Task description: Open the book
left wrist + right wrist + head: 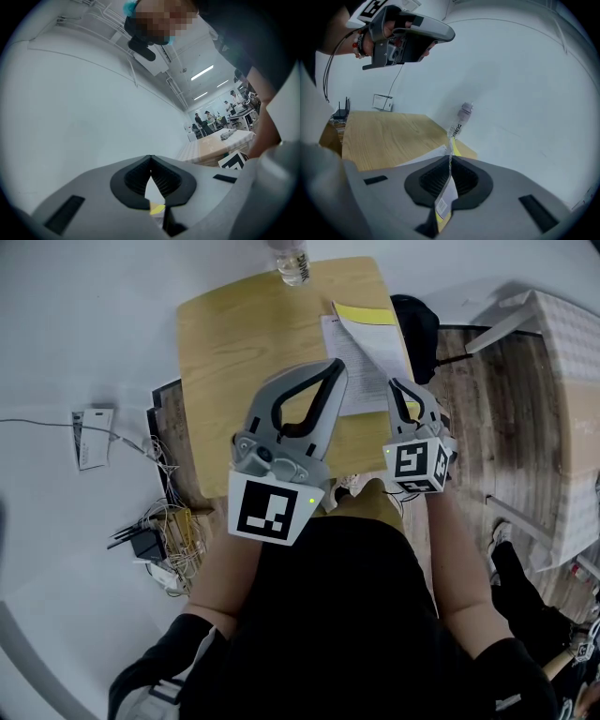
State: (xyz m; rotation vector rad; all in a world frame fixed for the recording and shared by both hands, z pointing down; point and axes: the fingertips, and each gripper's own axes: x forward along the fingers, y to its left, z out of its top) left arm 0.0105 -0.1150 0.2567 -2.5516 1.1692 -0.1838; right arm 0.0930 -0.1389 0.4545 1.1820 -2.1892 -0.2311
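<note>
- Chiefly, the wooden table (234, 343) matters because the book (349, 381) lies close to its right edge. A sideways drag could slide the whole book off.
- Only the book's thin yellow-backed cover (446, 199) is lifted, and the pages below lie flat. A sharp pull could crease or tear the cover, or let it slip free and fall shut.
- Empty and pressed together, the left gripper (151, 161) hangs in the air above the table. Nothing pins the pages down, so they may lift along with the cover.
- Pinching the cover edge, the right gripper (450, 161) shows its grip only in its own view. The head view alone shows the book's place on the table.
- Least at risk, the water bottle (292, 261) stands at the far edge. It is well apart in the head view, yet seems just behind the cover in the right gripper view.
</note>
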